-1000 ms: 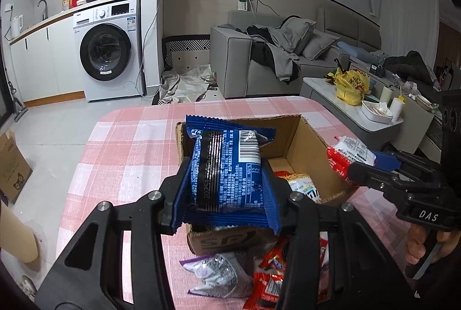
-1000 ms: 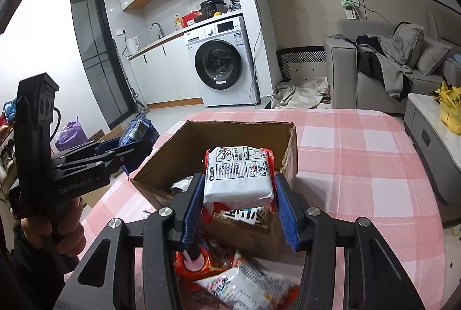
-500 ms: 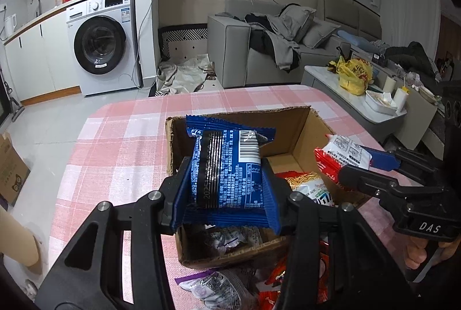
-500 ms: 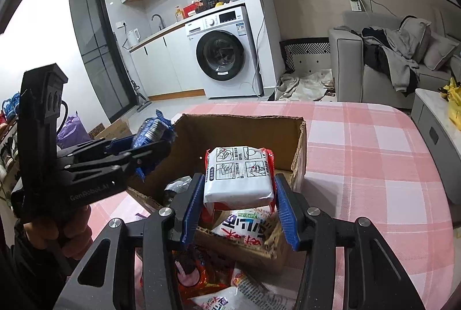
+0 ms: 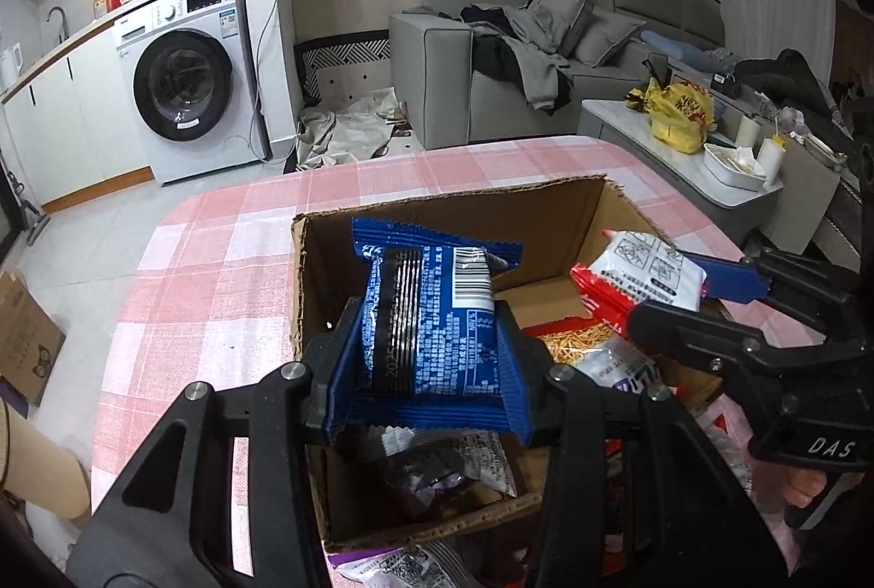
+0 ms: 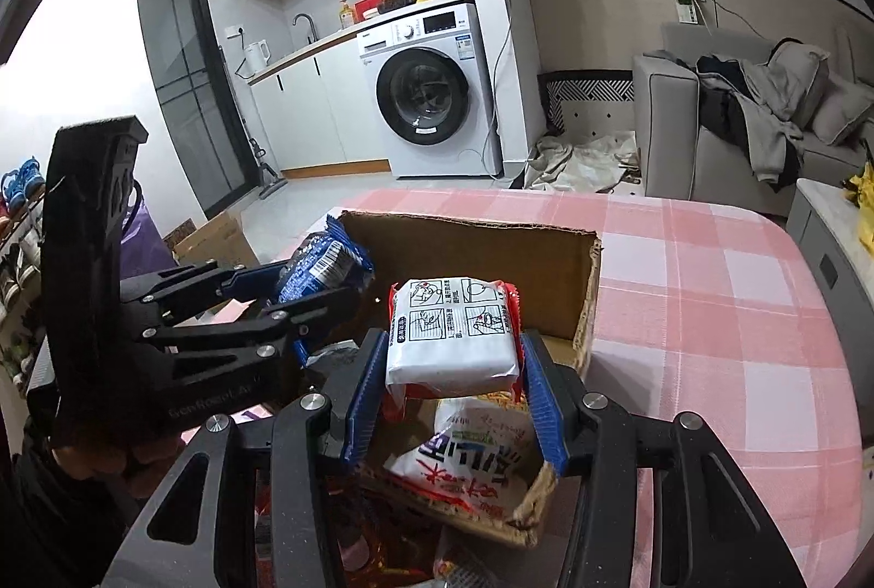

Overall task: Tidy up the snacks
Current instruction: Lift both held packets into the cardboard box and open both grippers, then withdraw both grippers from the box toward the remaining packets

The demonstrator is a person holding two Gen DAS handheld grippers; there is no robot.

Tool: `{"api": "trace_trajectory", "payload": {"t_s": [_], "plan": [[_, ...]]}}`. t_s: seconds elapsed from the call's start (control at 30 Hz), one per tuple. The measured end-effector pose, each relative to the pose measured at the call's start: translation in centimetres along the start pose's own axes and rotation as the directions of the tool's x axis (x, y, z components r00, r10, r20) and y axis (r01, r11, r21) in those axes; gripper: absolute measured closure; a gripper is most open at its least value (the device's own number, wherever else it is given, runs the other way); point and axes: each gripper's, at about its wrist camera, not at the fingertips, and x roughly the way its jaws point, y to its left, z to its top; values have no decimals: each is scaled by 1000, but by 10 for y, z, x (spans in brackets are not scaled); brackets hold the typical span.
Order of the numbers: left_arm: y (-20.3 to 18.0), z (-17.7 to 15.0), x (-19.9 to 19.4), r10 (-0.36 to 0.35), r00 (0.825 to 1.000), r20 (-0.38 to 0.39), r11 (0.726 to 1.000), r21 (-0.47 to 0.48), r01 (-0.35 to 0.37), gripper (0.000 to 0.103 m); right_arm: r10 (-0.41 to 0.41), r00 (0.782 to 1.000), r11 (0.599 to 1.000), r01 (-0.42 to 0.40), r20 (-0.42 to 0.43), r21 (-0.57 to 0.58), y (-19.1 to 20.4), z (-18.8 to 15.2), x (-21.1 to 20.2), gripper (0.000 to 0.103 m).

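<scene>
My left gripper (image 5: 429, 364) is shut on a blue snack packet (image 5: 431, 315) and holds it over the left half of an open cardboard box (image 5: 453, 211). My right gripper (image 6: 453, 386) is shut on a white and red noodle packet (image 6: 453, 331) and holds it over the right half of the box (image 6: 470, 249). Each gripper shows in the other's view, the right one in the left wrist view (image 5: 672, 293) and the left one in the right wrist view (image 6: 328, 282). Inside the box lie a noodle packet (image 6: 470, 446) and a dark snack bag (image 5: 442, 462).
The box stands on a table with a pink checked cloth (image 6: 710, 304). More snack packets (image 5: 415, 566) lie on the table in front of the box. Beyond the table are a washing machine (image 5: 185, 75), a grey sofa (image 5: 491, 58) and a low side table (image 5: 683, 173).
Both grippers have moved forward with their packets, from in front of the box to above its inside. The box contents have come into view.
</scene>
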Motion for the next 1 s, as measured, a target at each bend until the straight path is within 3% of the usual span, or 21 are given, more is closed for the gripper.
{"api": "trace_trajectory", "payload": {"t_s": [0.3,0.4,0.47,0.6,0.67,0.73,0.8,0.83,0.9,1.0], "plan": [[-4,-1,19,20,999,-27,1000,10,-20,61,-4,1000,1000,4,2,-12,0,4,16,53],[-3,-1,22,19,999,-37,1000,-6,-19,60,13,1000,1000,-13,6,-5,-1,7,15,48],[-3,0,23,7,999,-41,1000,-15,-7,53,9,1000,1000,-9,10,-11,0,7,13,42],[-5,0,15,-8,1000,-22,1000,-16,8,18,-37,998,999,38,45,-24,1,8,0,26],[-7,-1,10,-16,1000,-19,1000,-17,15,17,-42,997,999,42,60,-4,-3,7,-10,7],[-6,-2,3,-25,1000,-16,999,-29,25,13,-41,996,999,40,75,14,-7,6,-23,0],[-7,-3,-6,-30,1000,-5,999,-34,30,9,-44,996,999,43,78,15,-9,4,-32,0],[-7,-4,-12,-17,1000,1,999,-39,17,0,-50,996,999,49,79,18,-9,2,-37,0],[-6,-8,-24,36,999,24,998,-47,-35,1,-47,996,998,44,78,34,-11,-2,-46,0],[-1,-14,-43,51,998,29,997,-64,-50,1,-29,997,999,26,74,48,-9,-8,-56,0]]}}
